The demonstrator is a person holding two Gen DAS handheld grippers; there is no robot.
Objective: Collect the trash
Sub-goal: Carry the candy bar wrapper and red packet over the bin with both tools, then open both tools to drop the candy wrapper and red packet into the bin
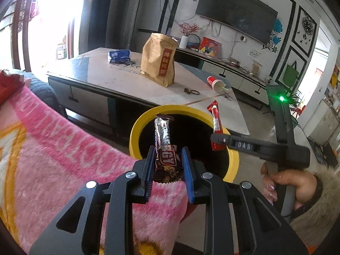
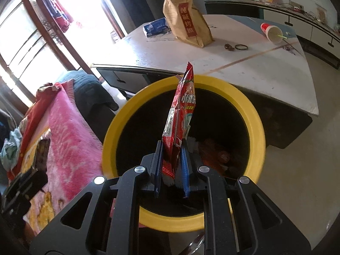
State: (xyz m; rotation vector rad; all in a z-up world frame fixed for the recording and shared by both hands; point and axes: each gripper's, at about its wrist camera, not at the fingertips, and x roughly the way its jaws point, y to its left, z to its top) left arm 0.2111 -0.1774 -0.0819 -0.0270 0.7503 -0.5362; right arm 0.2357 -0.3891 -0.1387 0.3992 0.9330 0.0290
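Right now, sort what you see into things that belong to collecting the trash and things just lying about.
Part of the job:
- brown energy bar wrapper, in the left gripper
- red snack wrapper, in the right gripper
- yellow-rimmed bin
- tipped red paper cup, probably trash

Lying about:
- brown paper bag
- blue packet
- hair tie
- pink blanket

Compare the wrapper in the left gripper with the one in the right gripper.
The brown energy bar wrapper is dark brown and silver; the red snack packet is bright red with a white strip. The brown wrapper is crumpled and twisted, while the red packet is flatter and longer. The brown wrapper sits near the yellow bin rim; the red packet is above the opening. Both stand upright, pinched in shut jaws of the left gripper and right gripper.
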